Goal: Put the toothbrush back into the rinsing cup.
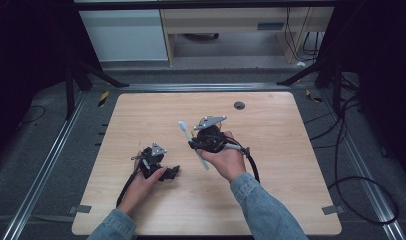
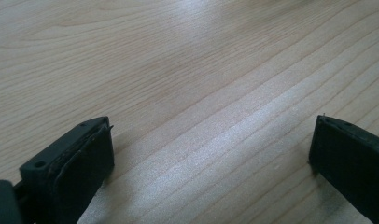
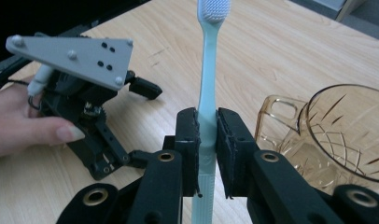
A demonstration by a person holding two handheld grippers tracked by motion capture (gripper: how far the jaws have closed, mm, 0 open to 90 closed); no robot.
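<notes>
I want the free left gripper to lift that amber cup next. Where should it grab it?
Judging by shape, take the cup by its loop handle, which sticks out sideways from the wall toward the toothbrush. Come from that handle side, one jaw through the loop. The faceted wall looks too wide and slippery.

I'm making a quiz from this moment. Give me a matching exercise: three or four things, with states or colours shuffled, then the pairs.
Things:
1. toothbrush
2. left gripper
3. right gripper
4. cup

States or colours:
A. amber, see-through
B. open over bare wood
C. pale blue, white bristles
D. shut on a handle

Pairs: 1-C, 2-B, 3-D, 4-A
</notes>
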